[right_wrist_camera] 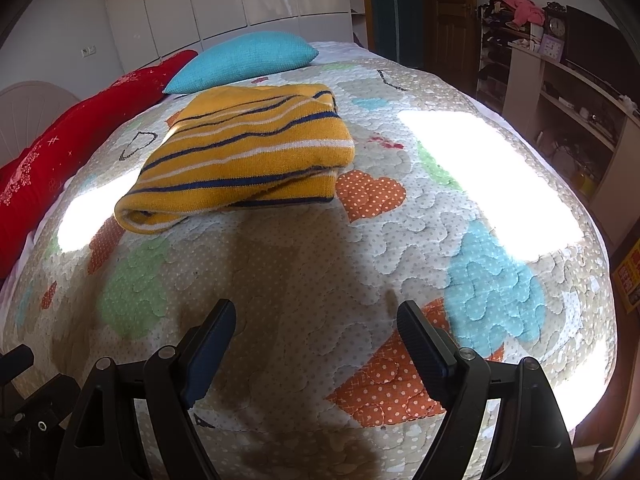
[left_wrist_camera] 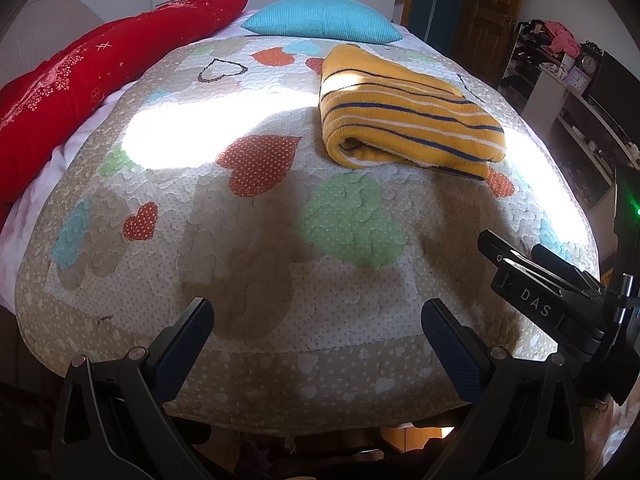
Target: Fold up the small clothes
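A folded yellow striped sweater (left_wrist_camera: 404, 116) lies on my quilted bed (left_wrist_camera: 280, 240); my left gripper (left_wrist_camera: 318, 332) and right gripper (right_wrist_camera: 316, 332) hover nearby, fingers wide, holding nothing.

My black fingers (right_wrist_camera: 214, 344) frame a mustard sweater (right_wrist_camera: 244, 152) striped navy and white, a beige quilt (right_wrist_camera: 304, 264) with dotted hearts, a turquoise pillow (right_wrist_camera: 244, 60)
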Available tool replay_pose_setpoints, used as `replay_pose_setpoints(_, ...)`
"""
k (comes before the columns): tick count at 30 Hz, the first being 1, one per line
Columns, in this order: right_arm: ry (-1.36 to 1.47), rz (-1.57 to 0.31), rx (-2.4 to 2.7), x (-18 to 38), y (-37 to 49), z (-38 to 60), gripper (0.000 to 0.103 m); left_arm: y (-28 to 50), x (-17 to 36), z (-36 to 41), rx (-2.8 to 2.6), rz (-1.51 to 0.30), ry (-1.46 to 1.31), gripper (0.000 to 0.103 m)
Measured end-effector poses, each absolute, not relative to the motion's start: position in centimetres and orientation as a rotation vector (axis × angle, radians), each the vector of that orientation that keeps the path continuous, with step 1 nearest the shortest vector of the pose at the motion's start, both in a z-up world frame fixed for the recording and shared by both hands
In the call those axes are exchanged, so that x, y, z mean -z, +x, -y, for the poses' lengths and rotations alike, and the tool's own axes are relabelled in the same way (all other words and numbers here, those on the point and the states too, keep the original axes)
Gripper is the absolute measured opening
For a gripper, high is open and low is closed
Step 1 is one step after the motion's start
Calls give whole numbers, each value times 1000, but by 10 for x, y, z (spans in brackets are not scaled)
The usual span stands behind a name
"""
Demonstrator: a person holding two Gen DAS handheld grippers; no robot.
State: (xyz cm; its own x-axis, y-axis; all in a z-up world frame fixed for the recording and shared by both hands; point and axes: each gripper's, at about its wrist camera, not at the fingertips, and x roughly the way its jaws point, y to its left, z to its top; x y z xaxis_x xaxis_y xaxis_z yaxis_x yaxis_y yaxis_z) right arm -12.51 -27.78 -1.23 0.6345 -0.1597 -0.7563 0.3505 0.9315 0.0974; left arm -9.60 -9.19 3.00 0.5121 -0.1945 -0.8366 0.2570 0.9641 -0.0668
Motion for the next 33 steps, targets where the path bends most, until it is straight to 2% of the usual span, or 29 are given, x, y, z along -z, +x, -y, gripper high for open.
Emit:
replay_pose_setpoints(14, 244, -812, 306, 7, -125, 278, 88, -93, -27, 93, 296, -1012, 53, 103)
replay_pose_setpoints(22, 171, -793, 304, -3, -98, 277, 88, -66, -37, 103, 340, -923, 120, 103)
replay_pose_setpoints(33, 138, -796, 316, -2, -71, 281, 89, -29, -19, 110, 352, -998, 94, 103)
